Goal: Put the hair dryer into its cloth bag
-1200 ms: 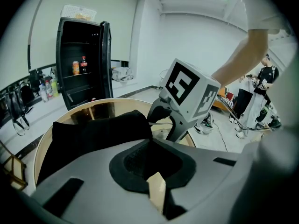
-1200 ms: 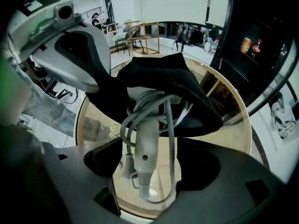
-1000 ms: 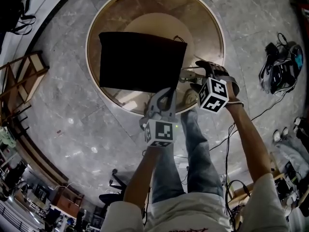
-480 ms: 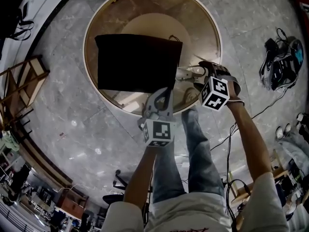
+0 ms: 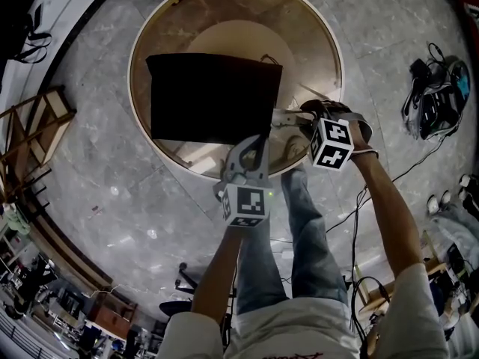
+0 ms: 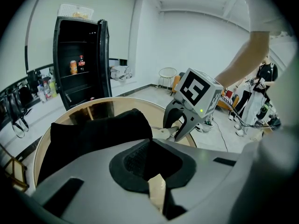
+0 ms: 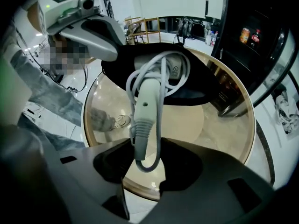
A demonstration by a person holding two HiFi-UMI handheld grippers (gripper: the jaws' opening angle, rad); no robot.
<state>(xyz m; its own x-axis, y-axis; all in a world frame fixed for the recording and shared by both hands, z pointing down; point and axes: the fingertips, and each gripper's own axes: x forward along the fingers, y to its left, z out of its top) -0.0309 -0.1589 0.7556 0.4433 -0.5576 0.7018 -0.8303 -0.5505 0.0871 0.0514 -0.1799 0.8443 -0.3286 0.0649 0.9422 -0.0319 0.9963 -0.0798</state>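
Observation:
A black cloth bag [image 5: 209,99] lies on a round glass table [image 5: 329,43]. My left gripper [image 5: 251,142] is shut on the bag's near edge, and in the left gripper view black cloth [image 6: 93,134] fills its jaws [image 6: 156,190]. The white hair dryer [image 7: 145,106] has its head in the bag's mouth [image 7: 201,85], with the cord wound round the handle [image 5: 288,117]. My right gripper [image 5: 299,122] points steeply down over that handle. Its jaws [image 7: 140,190] are closing with the handle's end between them, and a gap still shows on each side.
The table's rim runs close under both grippers. The person's legs stand below it. A wooden rack [image 5: 30,126] is on the floor to the left, and bags with cables [image 5: 438,99] lie to the right. A black glass-door fridge [image 6: 79,64] stands behind the table.
The right gripper has shifted slightly left over the dryer's handle and its jaws have narrowed round it. The left gripper keeps its hold on the bag.

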